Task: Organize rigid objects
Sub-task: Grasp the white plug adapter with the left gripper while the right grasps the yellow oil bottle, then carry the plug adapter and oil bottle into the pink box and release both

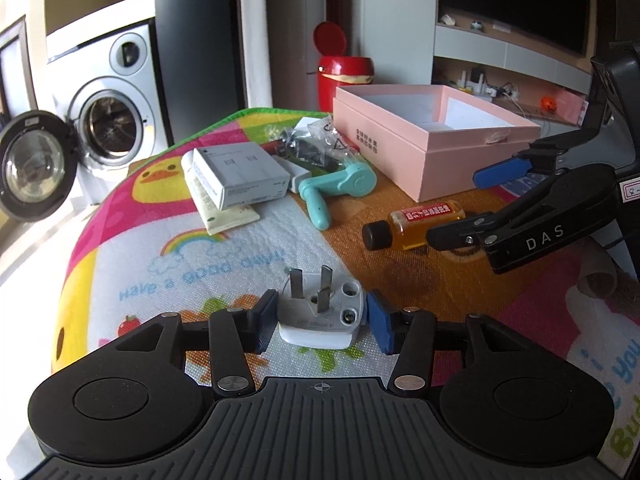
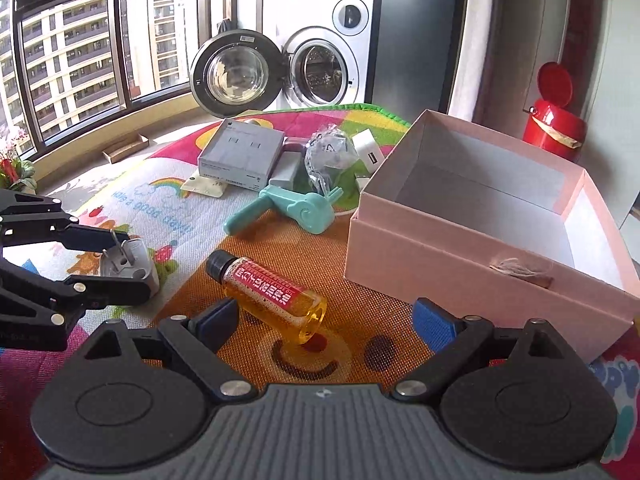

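pick-up step is in hand. left gripper (image 1: 322,316) is set around the white plug (image 1: 322,312) on the play mat (image 1: 240,248), jaws apart with a slim gap each side, nothing gripped yet. right gripper (image 2: 326,320) is spread wide, the amber bottle (image 2: 272,294) lying on its side between the fingers, unheld. next, both jaws likely need closing, then loads carried to the empty pink box (image 2: 460,264) just beside. plug lies prongs up, hard plastic; bottle is black-capped, red-labelled.
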`<state>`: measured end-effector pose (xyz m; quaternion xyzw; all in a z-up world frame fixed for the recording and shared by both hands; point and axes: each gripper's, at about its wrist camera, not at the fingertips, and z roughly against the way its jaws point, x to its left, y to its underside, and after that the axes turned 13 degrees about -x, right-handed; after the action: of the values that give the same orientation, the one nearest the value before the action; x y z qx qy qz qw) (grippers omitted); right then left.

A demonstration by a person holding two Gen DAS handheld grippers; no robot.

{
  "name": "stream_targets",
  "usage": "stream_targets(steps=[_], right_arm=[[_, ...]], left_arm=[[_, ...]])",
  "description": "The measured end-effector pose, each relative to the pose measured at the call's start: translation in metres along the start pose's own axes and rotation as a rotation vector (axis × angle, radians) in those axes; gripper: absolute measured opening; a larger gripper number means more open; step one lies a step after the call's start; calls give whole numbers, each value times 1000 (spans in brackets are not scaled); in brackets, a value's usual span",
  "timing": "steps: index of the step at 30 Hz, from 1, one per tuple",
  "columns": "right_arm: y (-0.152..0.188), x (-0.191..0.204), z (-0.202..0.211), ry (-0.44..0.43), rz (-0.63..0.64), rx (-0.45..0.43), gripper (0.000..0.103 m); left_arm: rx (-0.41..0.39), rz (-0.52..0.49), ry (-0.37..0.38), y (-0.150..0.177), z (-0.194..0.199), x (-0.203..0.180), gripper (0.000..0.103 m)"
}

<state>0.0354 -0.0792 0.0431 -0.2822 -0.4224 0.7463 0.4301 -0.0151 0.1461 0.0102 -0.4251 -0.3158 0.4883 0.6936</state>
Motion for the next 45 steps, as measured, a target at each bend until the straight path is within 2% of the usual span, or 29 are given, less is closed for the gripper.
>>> stream_targets(steps=[3,7,9,14,17,19,24,27,29,31,34,37,39,42,45], right_arm=[[3,-1,1,42,9,-13,94],[0,-6,4,-47,-129,-1,94],[-4,-2,2,-58,-190,1,94],[-16,22,-24,24,-291,22,94],[-21,37,-40,115,-270,33,94],[-22,39,-47,162,-246,56,81],[-18,30,-33,117,-193,70,81],[-13,16,3,36,-156,55,81],[-12,3,31,20,-118,22,81],[-14,-16,65,26,-90,-35,81],[-28,-50,100,83,-85,-135,81],[-53,-79,107,182,-55,-247,81],[-71,-98,97,214,-51,-295,81],[-85,-114,73,175,-25,-278,81],[-73,-114,68,208,-36,-256,82]], left_arm=[[-10,20,-5,2,-1,2,53],[-33,34,-13,1,-4,4,53],[-37,28,-21,2,-2,3,53],[-57,44,-73,8,8,8,53],[-68,55,-82,10,11,9,53],[-74,57,-93,10,12,8,53],[-84,74,-64,11,19,4,53],[-87,48,-9,8,29,-9,53],[-98,41,35,2,35,-20,53],[-127,62,87,-12,40,-30,53],[-191,64,142,-54,35,-44,52],[-282,44,150,-115,12,-60,53],[-327,87,165,-154,-16,-66,53],[-260,164,182,-188,-68,-69,52],[-211,184,139,-188,-97,-71,50]])
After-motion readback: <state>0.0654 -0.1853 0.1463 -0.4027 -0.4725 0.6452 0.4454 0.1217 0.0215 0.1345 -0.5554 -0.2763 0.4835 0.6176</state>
